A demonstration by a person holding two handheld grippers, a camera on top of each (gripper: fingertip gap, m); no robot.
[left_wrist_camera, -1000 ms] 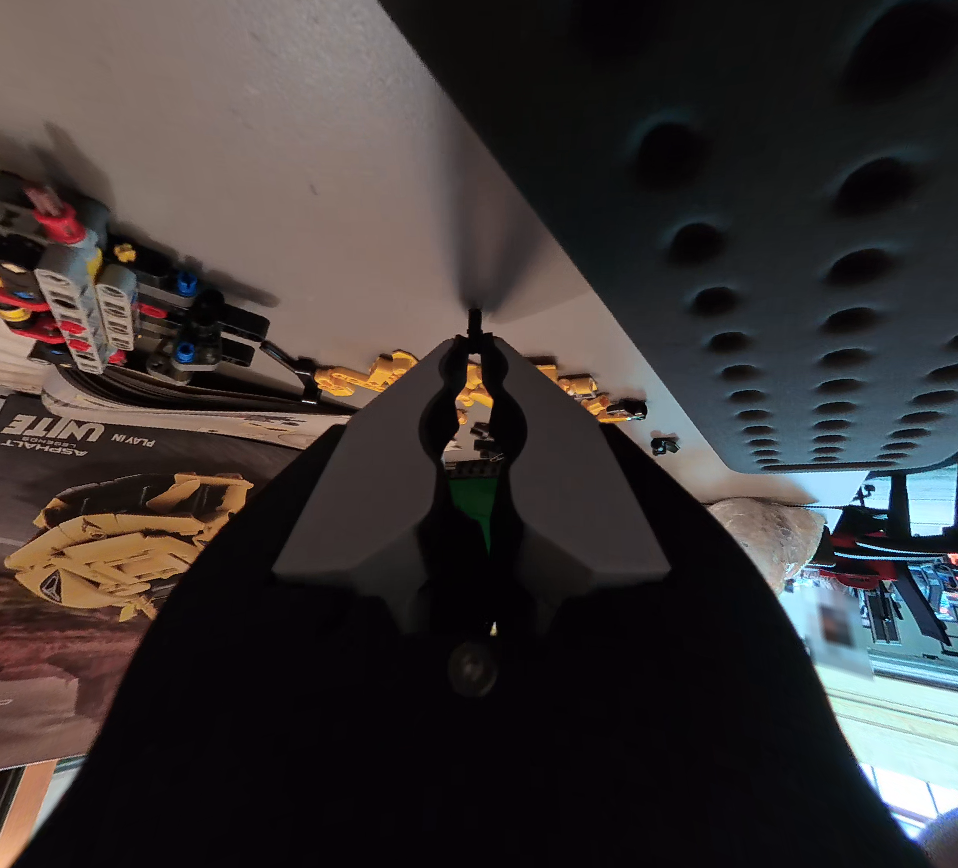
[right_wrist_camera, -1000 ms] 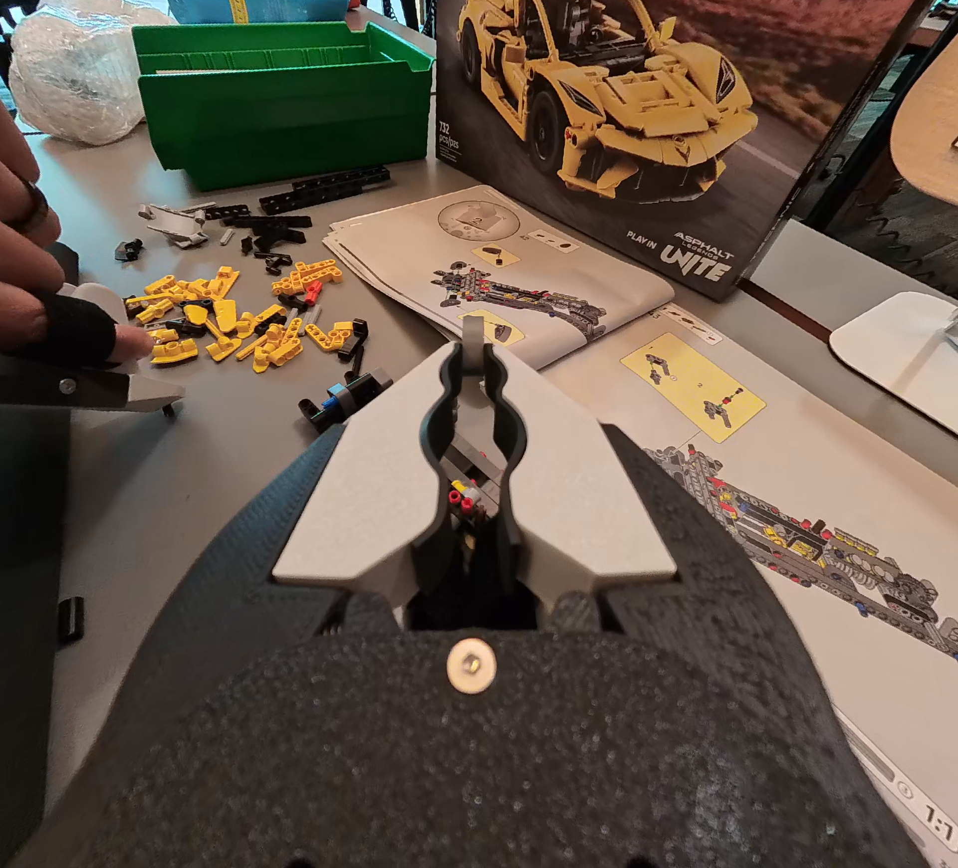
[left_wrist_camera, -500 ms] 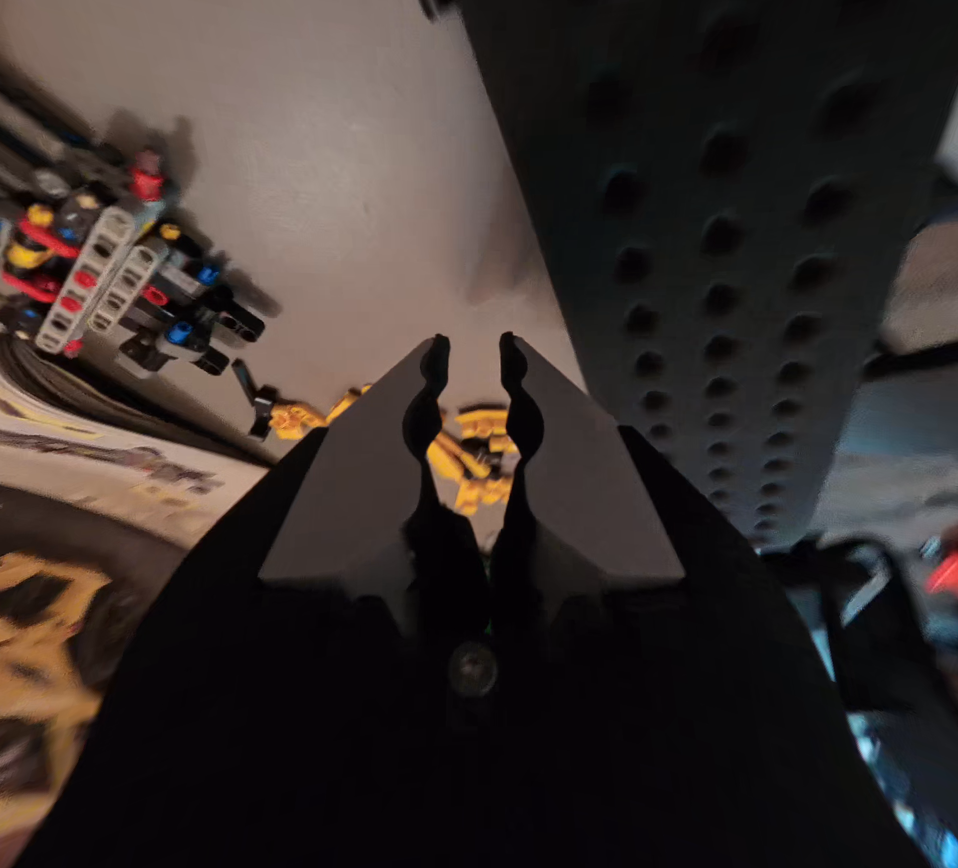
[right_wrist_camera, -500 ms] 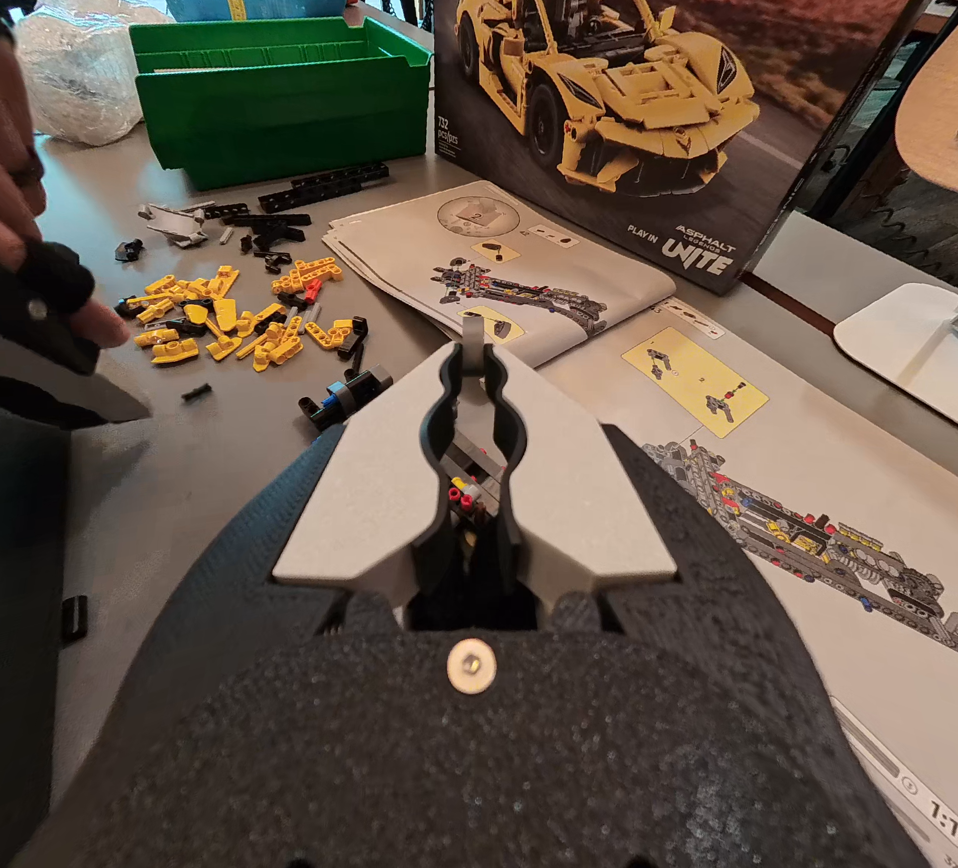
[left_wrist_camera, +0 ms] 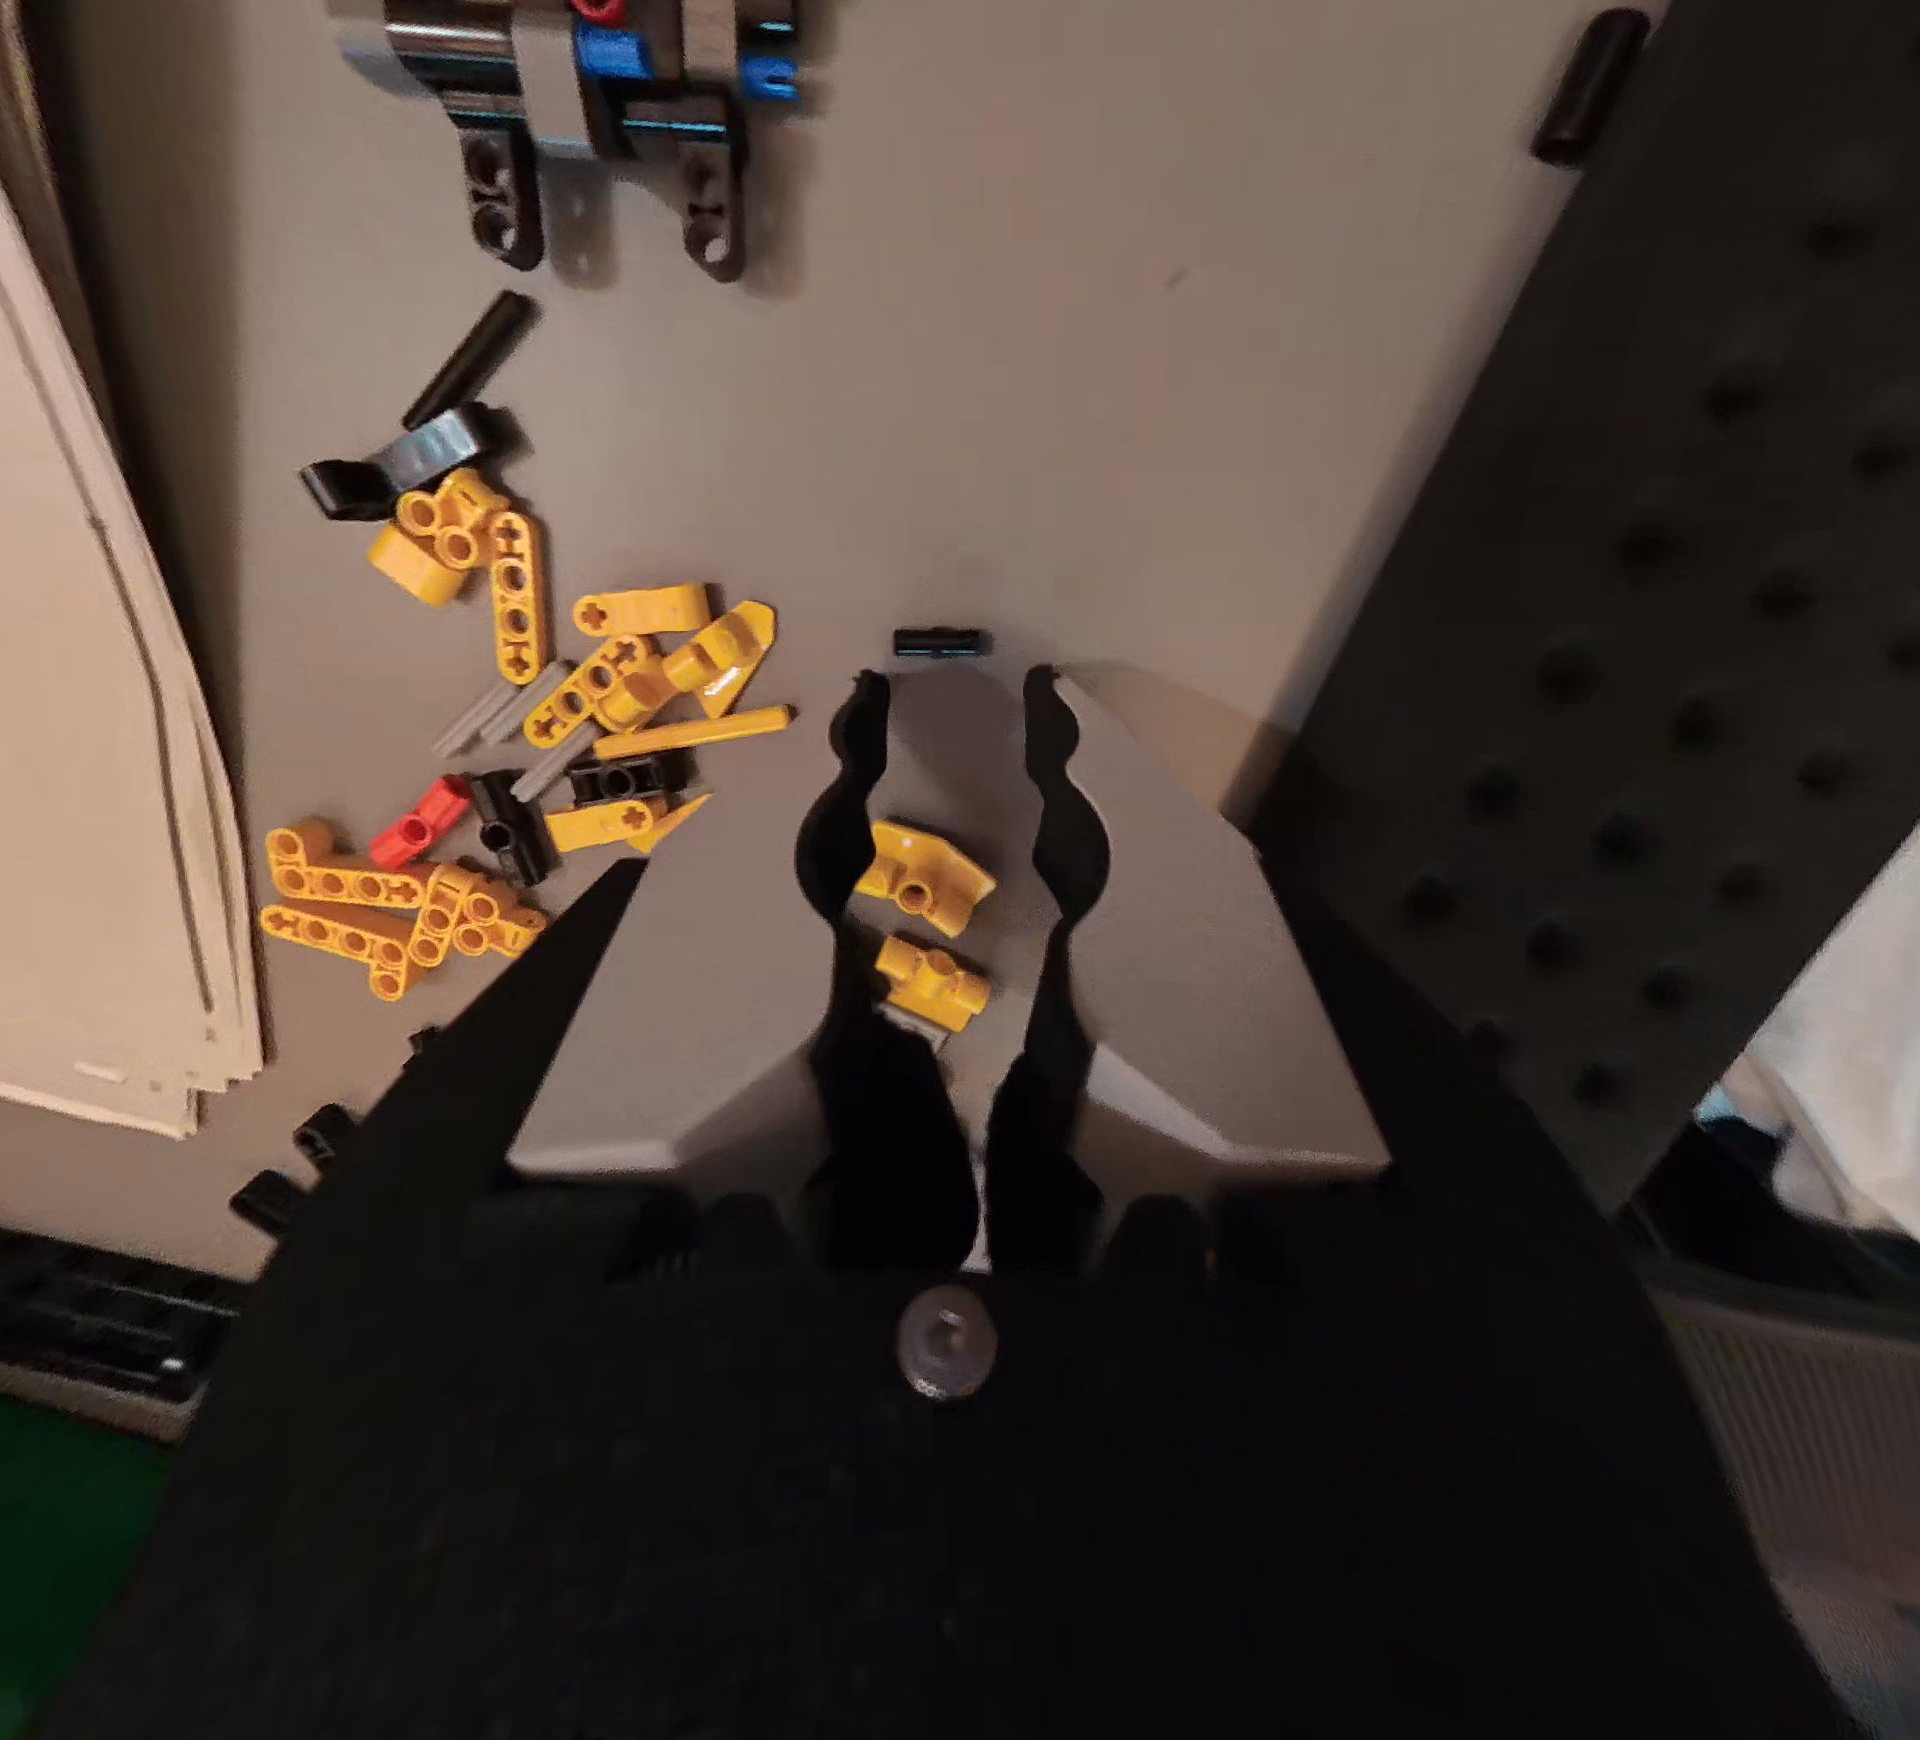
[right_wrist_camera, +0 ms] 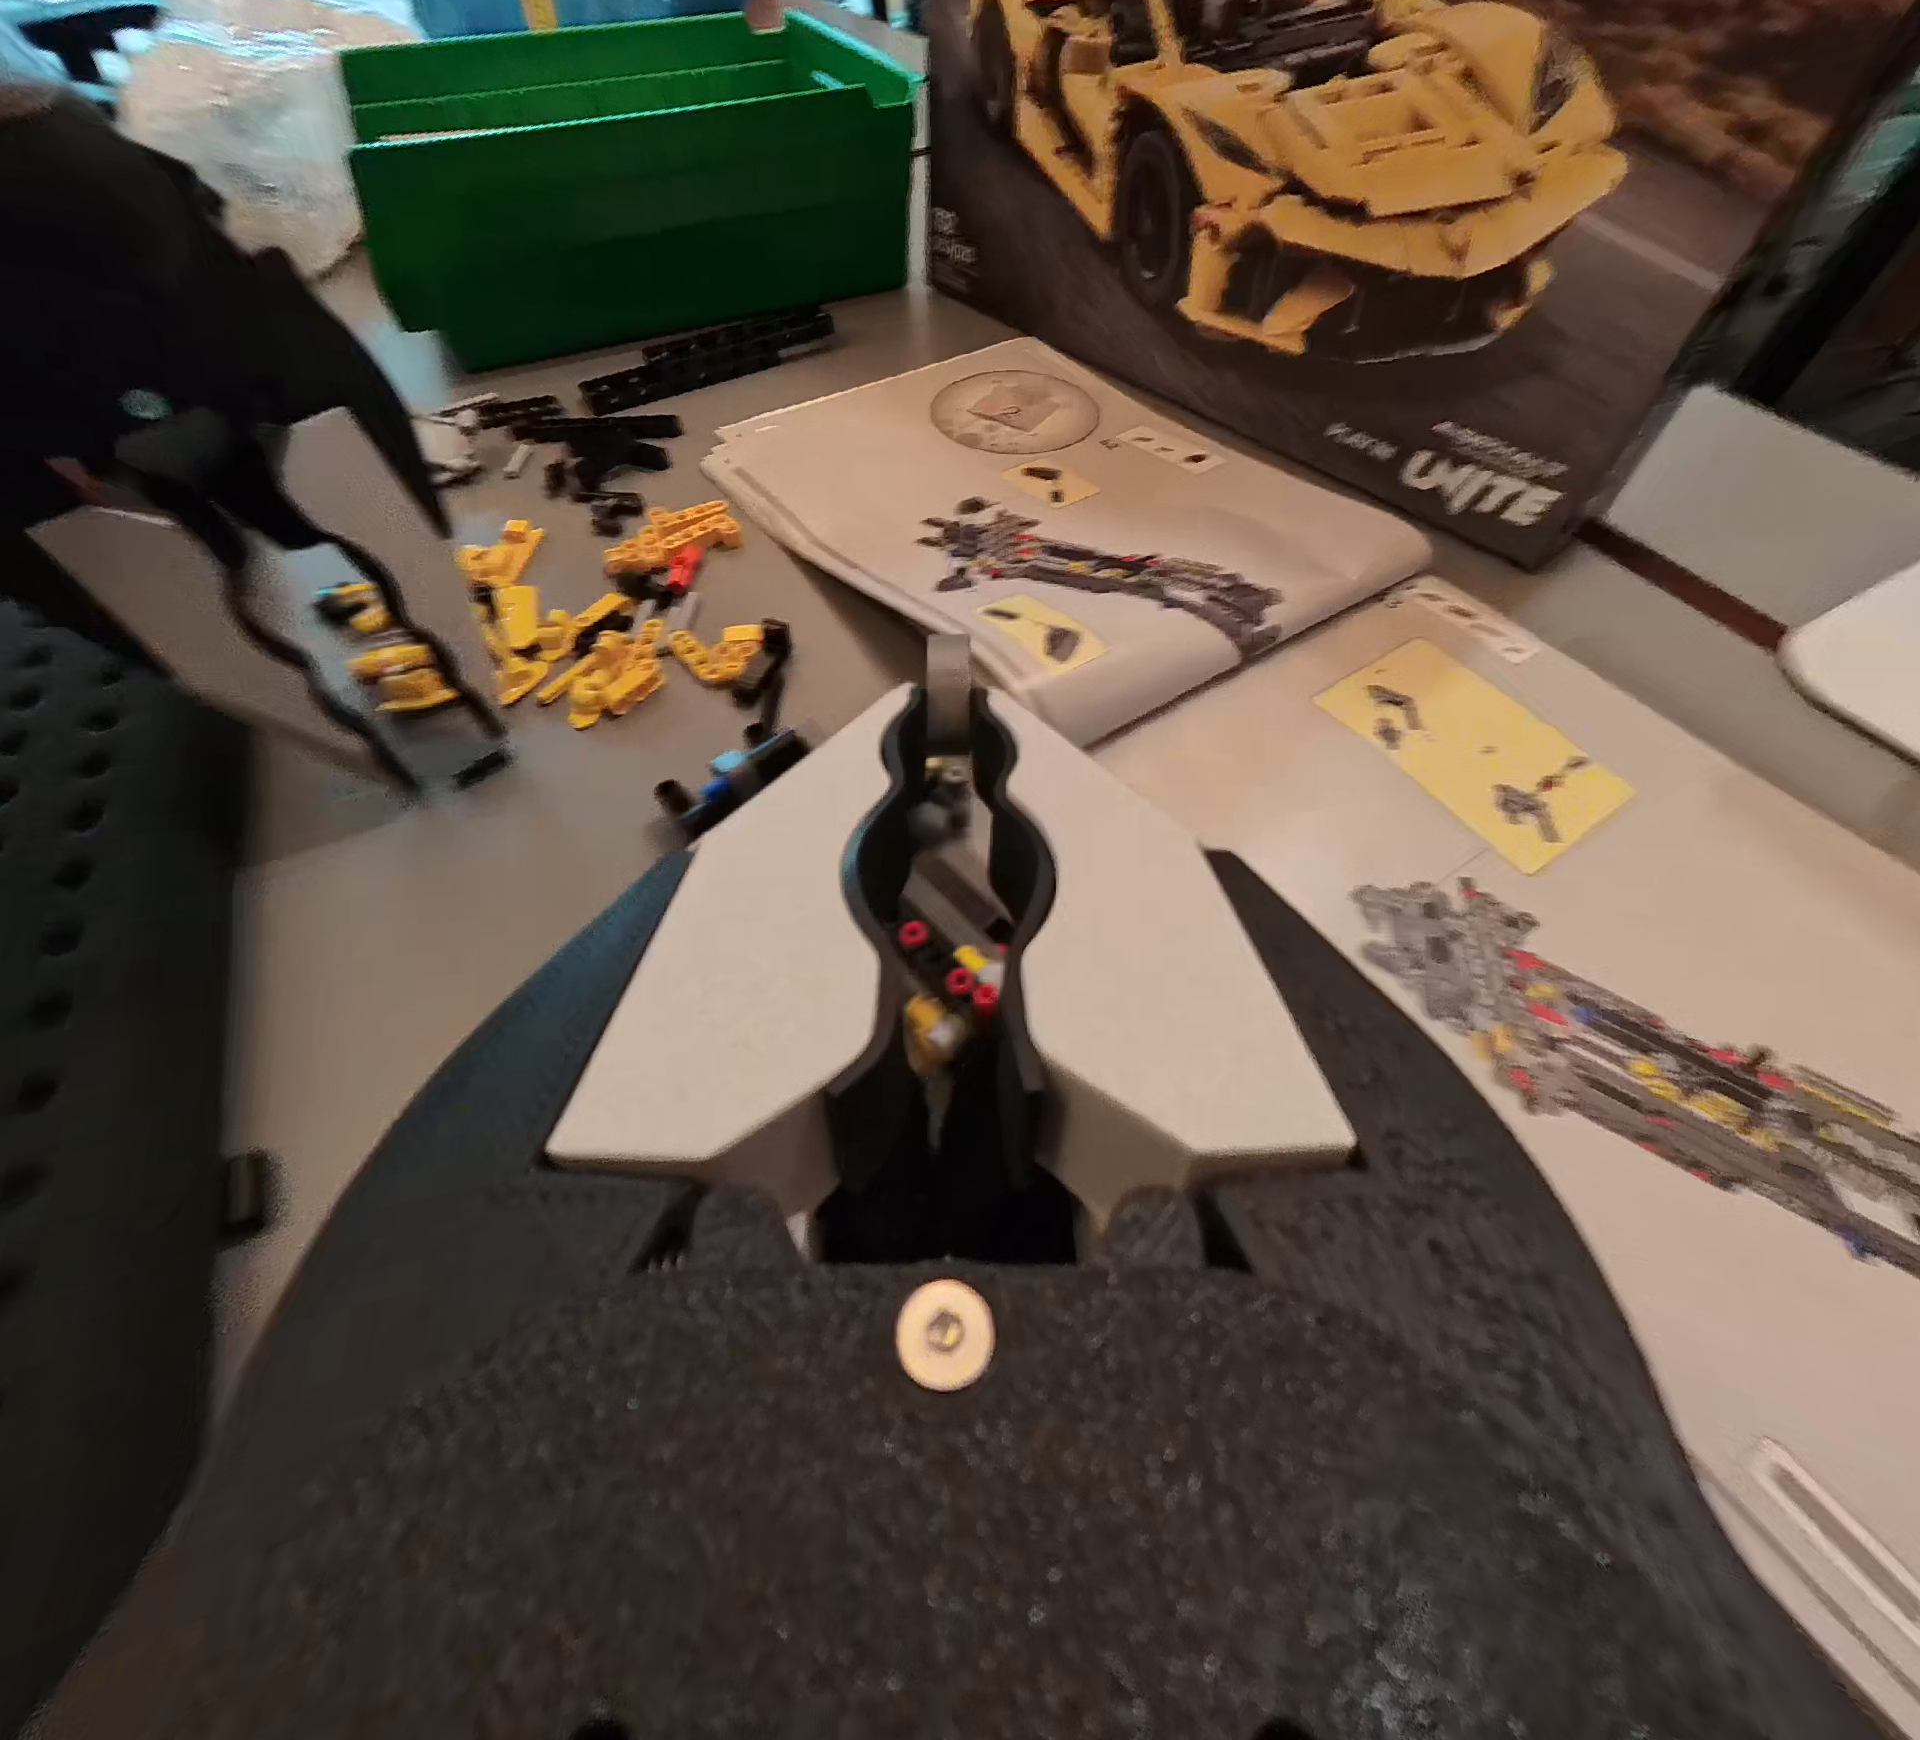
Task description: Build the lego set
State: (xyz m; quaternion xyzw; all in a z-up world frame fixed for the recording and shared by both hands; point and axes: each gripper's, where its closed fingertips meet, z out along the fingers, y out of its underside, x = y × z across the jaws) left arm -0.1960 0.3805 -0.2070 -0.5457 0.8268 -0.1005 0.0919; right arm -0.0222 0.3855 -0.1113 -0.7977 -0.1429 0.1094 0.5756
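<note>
Left wrist view: the left hand-held gripper [left_wrist_camera: 954, 674] is now open and empty; the small black pin [left_wrist_camera: 935, 642] it held a second ago lies on the surface [left_wrist_camera: 1091, 340] just beyond its tips.

Right wrist view: the right hand-held gripper [right_wrist_camera: 945, 703] still clamps the partly built chassis [right_wrist_camera: 951, 942]. The pin probably needs regrasping.

Lying scattered on the grey table [left_wrist_camera: 1039, 340]: loose yellow pieces [left_wrist_camera: 520, 755] in a cluster, mixed with black connectors and one red connector [left_wrist_camera: 421, 826]. Resting apart from the cluster: two yellow pieces [left_wrist_camera: 920, 869], one behind the other, and a small black pin [left_wrist_camera: 935, 642] just beyond them. Sitting farther off: a partly built chassis [left_wrist_camera: 582, 17] in grey and black with blue, red and yellow parts, two black arms pointing toward the cluster.
</note>
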